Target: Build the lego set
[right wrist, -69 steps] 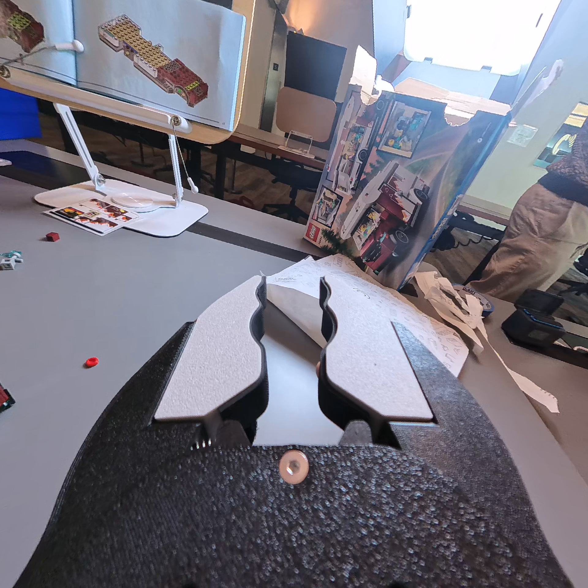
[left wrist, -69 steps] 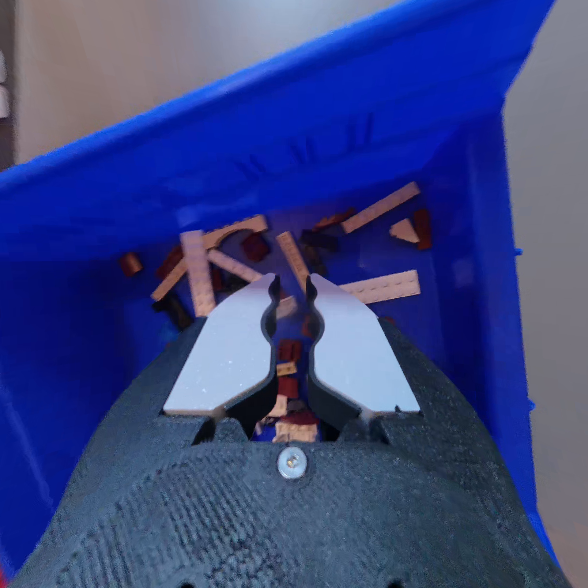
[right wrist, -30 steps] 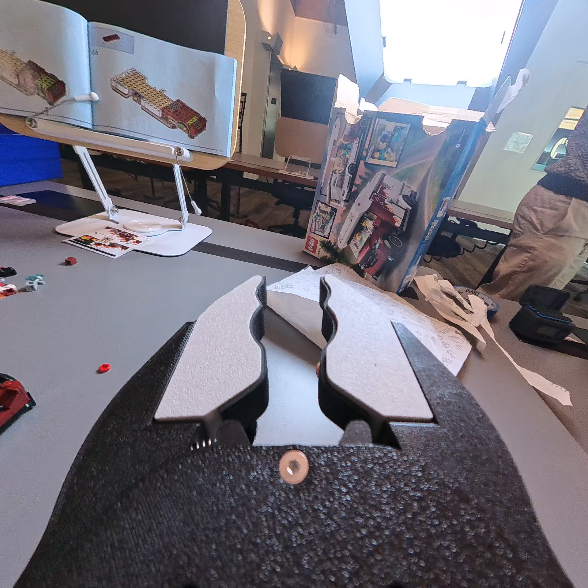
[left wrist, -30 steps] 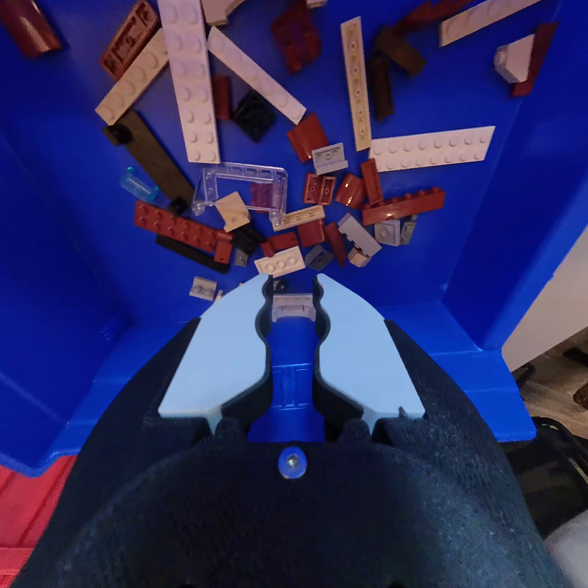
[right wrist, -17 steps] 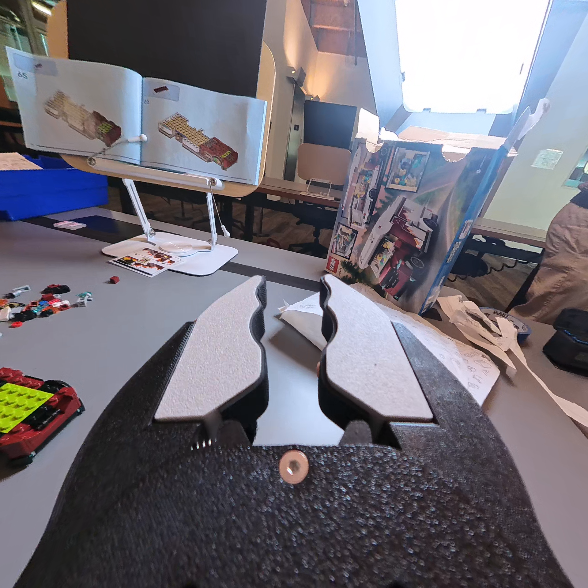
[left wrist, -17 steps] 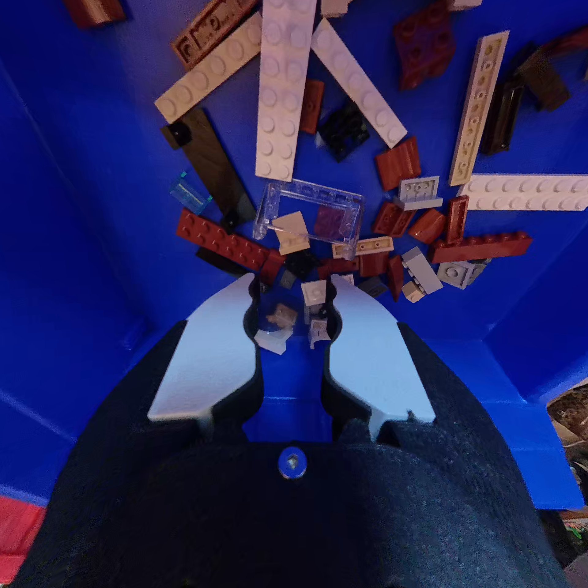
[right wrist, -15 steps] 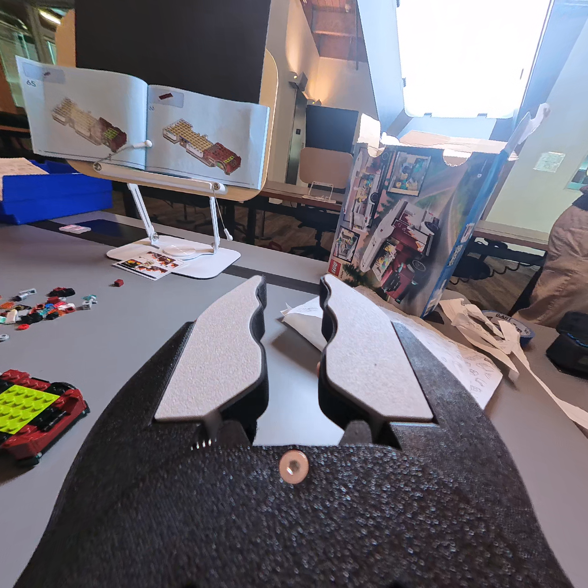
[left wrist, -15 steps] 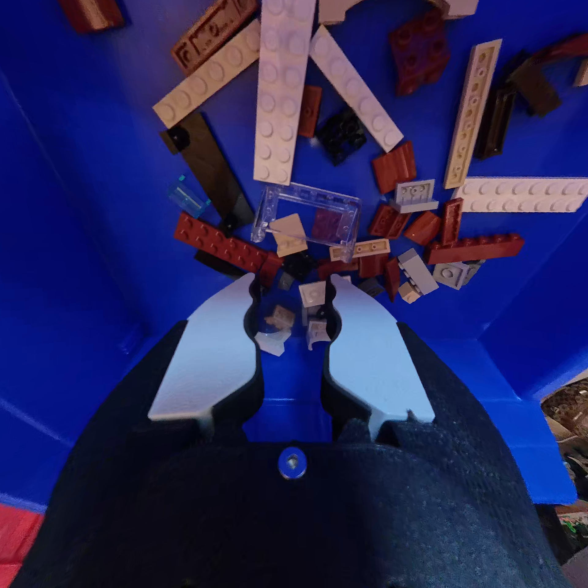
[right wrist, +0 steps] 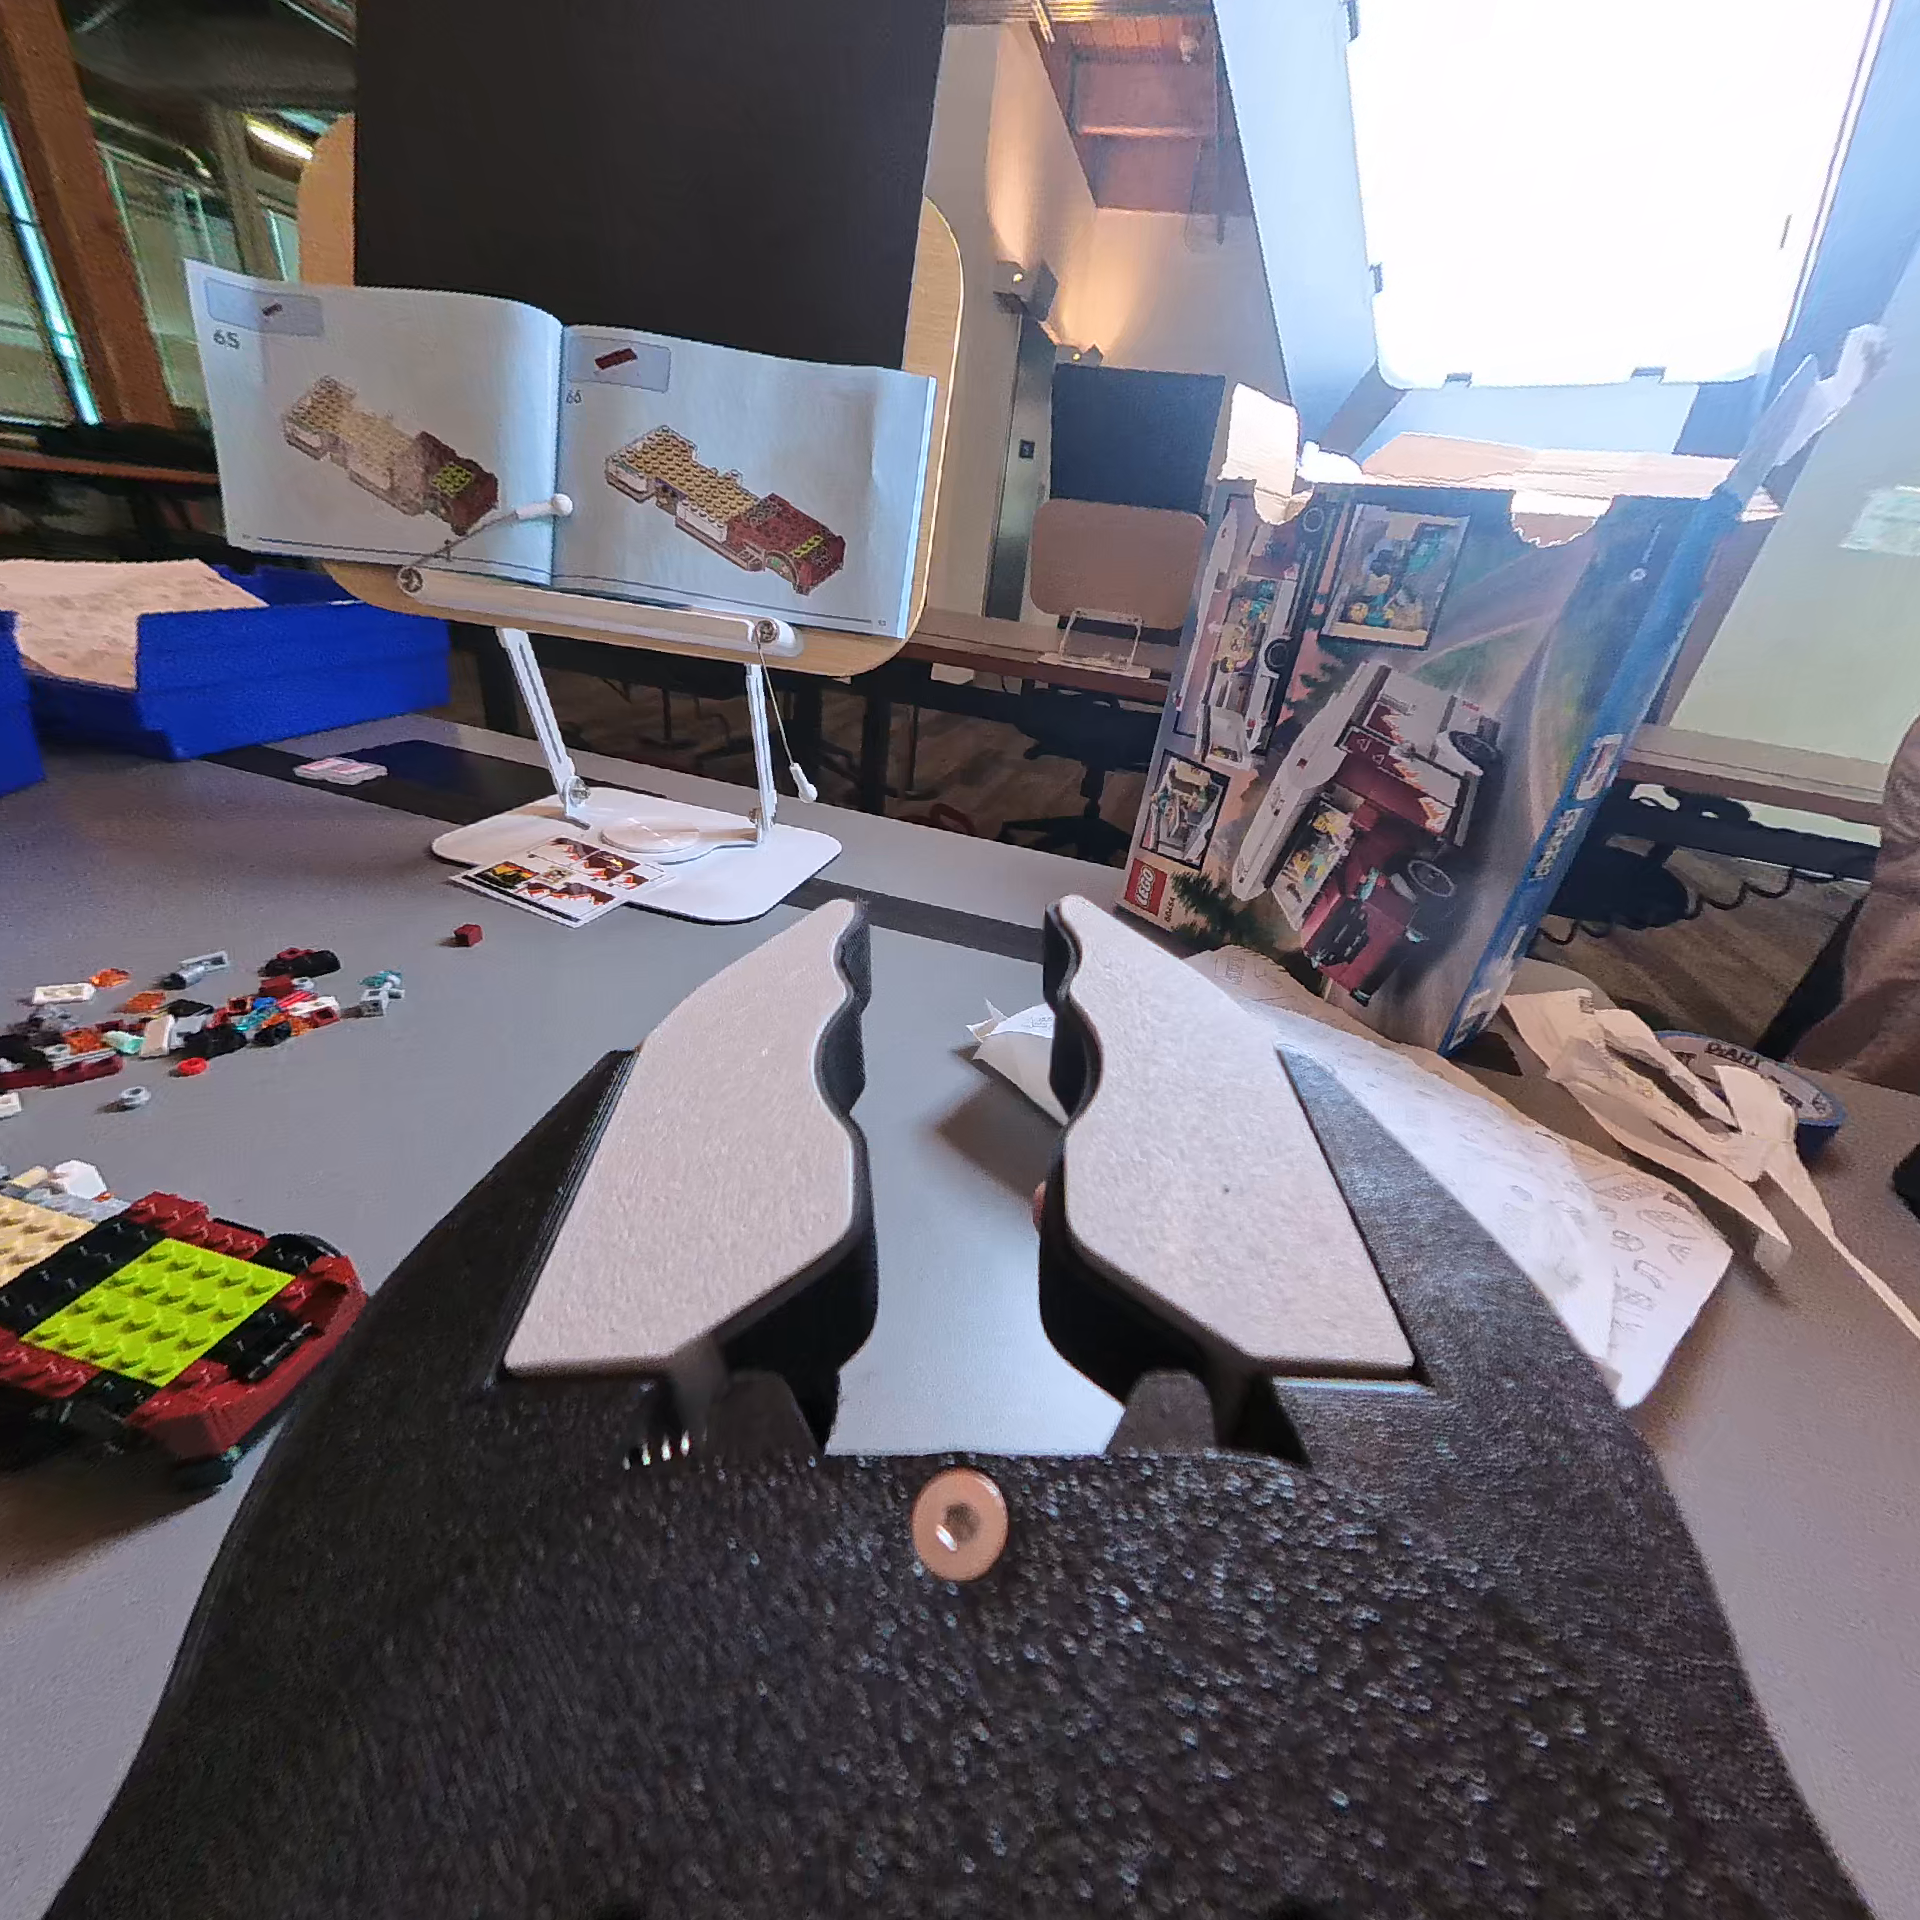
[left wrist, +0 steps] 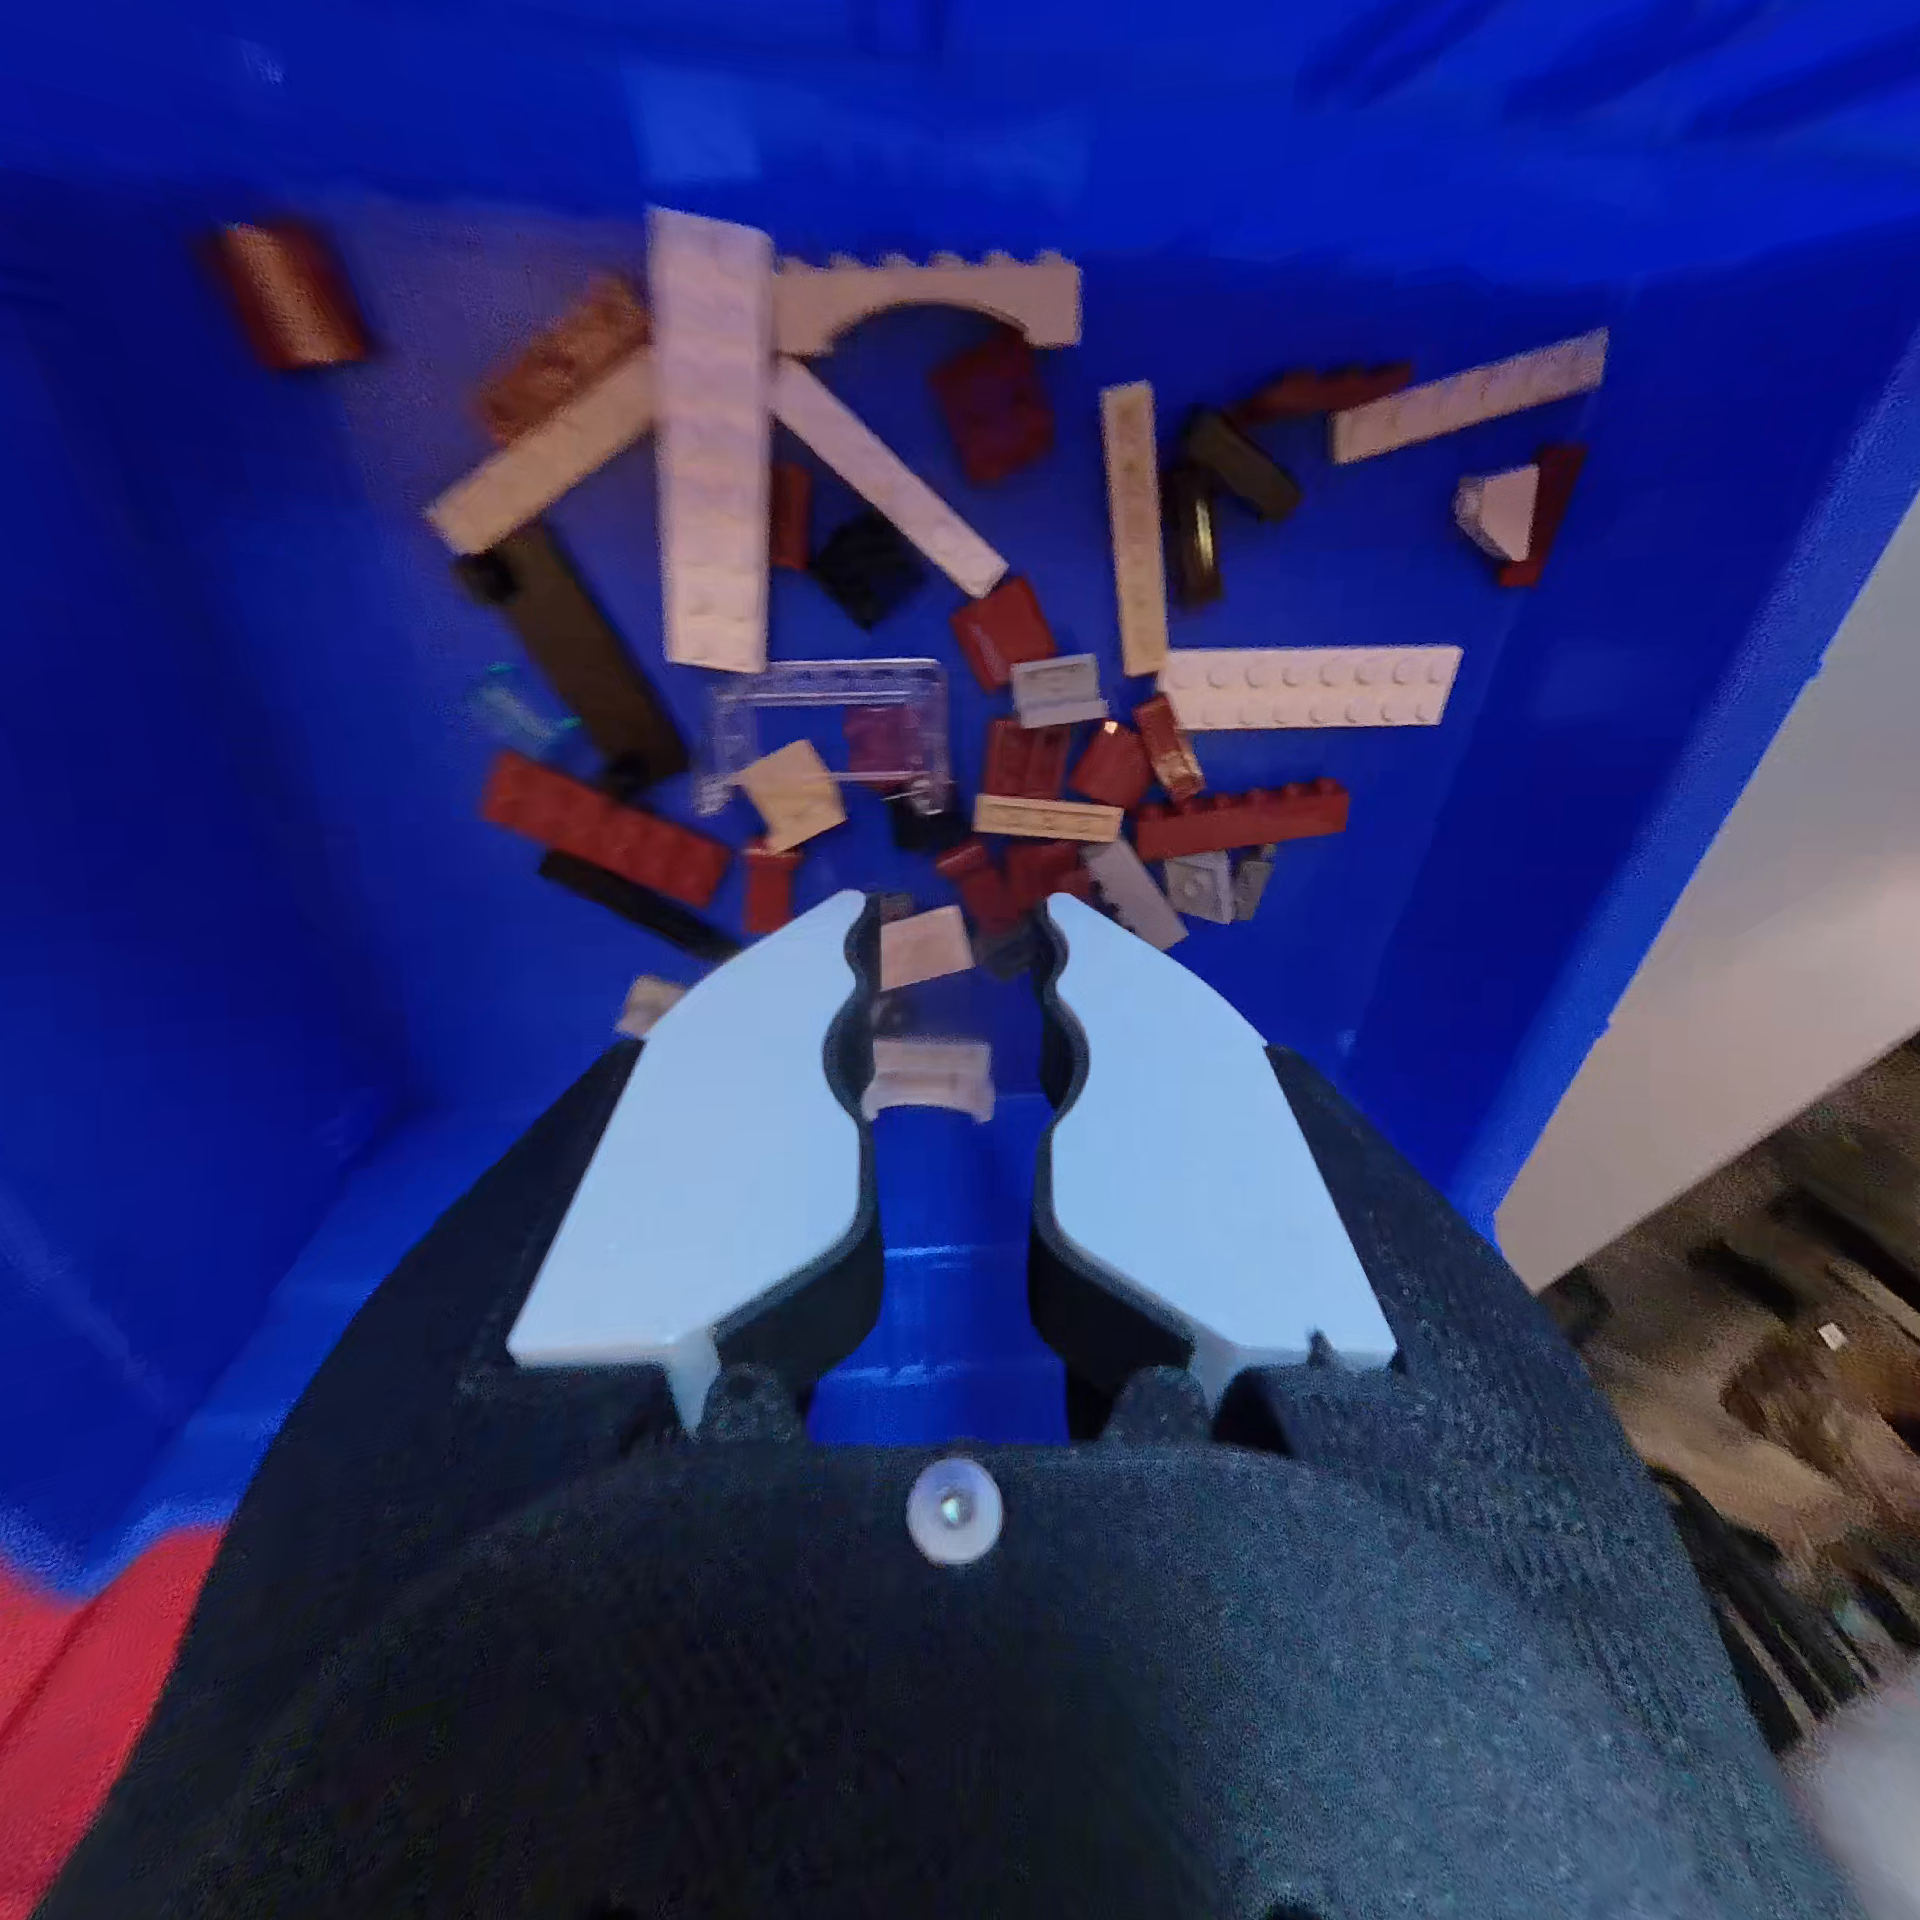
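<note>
Pulled back from the brick pile since half a second ago, left gripper [left wrist: 951, 935] hangs inside blue plastic bin [left wrist: 208, 727], jaws narrower than before. Small pale brick piece [left wrist: 928, 1075] sits between its fingers, at 6 o'clock of the scattered dark-red, tan and white toy bricks [left wrist: 1304, 686]; blur hides whether the pads press it.

Right gripper [right wrist: 951, 935]: jaws apart, nothing between them, over grey table [right wrist: 520, 1039].
- Printed cardboard toy box [right wrist: 1403, 727], logo and vehicle pictures, at 1 o'clock.
- Open instruction booklet on white stand [right wrist: 561, 468] at 11 o'clock.
- Red-and-lime part-built brick model [right wrist: 156, 1320] at 9 o'clock.
</note>
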The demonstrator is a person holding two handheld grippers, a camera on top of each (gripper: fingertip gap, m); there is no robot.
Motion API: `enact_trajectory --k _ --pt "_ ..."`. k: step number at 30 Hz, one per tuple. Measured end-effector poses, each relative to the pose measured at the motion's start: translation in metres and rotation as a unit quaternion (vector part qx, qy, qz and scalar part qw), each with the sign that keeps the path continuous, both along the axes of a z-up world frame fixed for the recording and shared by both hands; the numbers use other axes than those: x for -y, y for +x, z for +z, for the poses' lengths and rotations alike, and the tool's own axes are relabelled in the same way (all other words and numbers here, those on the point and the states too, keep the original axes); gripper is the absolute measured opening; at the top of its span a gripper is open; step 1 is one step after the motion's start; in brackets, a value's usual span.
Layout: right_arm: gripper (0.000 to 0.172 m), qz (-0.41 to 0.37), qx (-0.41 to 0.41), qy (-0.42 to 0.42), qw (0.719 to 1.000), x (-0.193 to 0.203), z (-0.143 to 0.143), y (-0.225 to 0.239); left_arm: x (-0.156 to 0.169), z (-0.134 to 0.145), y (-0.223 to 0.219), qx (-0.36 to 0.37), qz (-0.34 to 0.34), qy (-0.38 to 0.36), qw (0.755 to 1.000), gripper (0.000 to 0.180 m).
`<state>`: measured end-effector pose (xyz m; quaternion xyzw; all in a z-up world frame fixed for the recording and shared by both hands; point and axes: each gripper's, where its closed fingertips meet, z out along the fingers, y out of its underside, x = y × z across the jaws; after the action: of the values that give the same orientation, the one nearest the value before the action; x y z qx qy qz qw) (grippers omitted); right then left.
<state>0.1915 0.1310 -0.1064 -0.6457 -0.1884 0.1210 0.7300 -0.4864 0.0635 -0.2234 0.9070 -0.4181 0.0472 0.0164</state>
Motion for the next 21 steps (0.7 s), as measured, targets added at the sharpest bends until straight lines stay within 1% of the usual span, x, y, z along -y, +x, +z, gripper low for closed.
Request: enact_trajectory --k 2,5,11,21 --pt "0.032 0.006 0.001 -0.002 1.0 0.0 -0.001 -0.003 -0.016 0.013 -0.013 -0.013 0.017 0.047 0.999 0.027" --pt "0.032 0.016 0.005 -0.005 1.0 0.002 -0.003 -0.008 -0.027 0.016 -0.034 -0.055 0.032 0.073 0.995 0.025" --pt "0.032 0.016 0.005 -0.011 1.0 -0.001 -0.006 -0.007 -0.029 -0.001 -0.052 -0.121 0.003 0.066 0.99 0.016" --pt "0.032 0.008 0.015 -0.024 1.0 -0.008 -0.014 -0.008 -0.014 -0.035 -0.048 -0.099 -0.011 0.003 0.995 0.013"
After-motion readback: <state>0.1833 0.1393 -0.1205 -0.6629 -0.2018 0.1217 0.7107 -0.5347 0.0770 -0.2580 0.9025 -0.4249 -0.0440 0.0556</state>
